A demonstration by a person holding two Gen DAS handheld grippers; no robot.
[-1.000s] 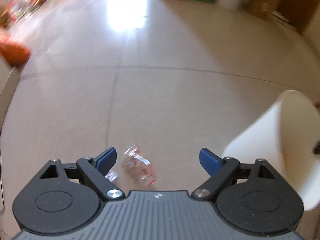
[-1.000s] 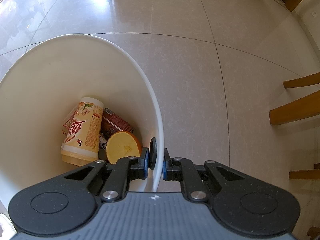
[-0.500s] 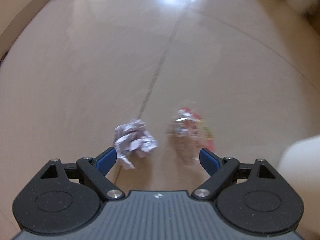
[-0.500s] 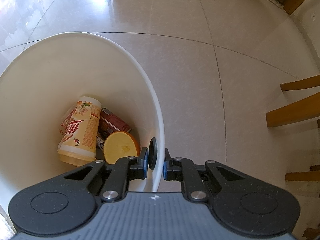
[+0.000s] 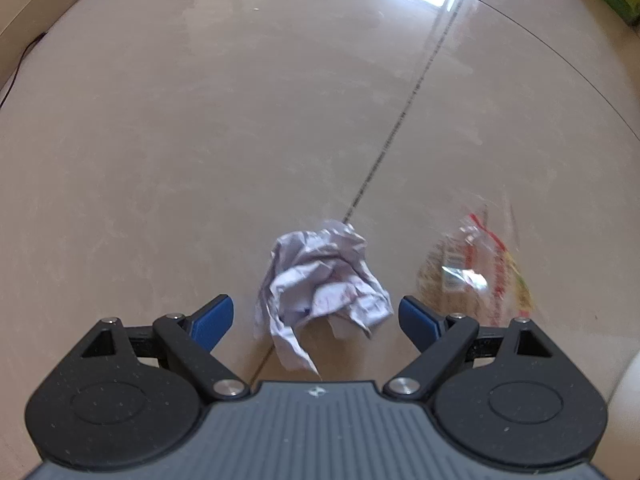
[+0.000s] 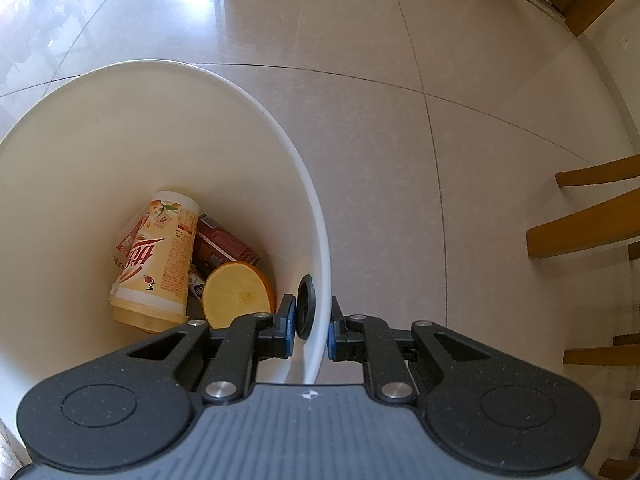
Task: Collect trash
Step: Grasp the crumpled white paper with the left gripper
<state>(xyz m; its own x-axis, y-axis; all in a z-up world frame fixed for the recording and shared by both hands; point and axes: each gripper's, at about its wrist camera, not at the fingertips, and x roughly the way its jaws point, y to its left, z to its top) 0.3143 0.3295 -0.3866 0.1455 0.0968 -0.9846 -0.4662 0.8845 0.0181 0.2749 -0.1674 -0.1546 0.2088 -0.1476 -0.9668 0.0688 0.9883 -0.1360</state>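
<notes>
Now my left gripper point(image 5: 316, 316) hangs over the glossy beige floor tiles point(image 5: 200, 140) with its blue pads spread wide on either side of the crumpled ball of white paper point(image 5: 320, 284), touching nothing. To do this well I should sink until the pads flank the ball's thick middle, then close gently, steering clear of the clear printed plastic wrapper point(image 5: 476, 268) just beside it. Meanwhile my right gripper point(image 6: 309, 330) pinches the rim of the white plastic bucket point(image 6: 316, 208), ready for the drop.
</notes>
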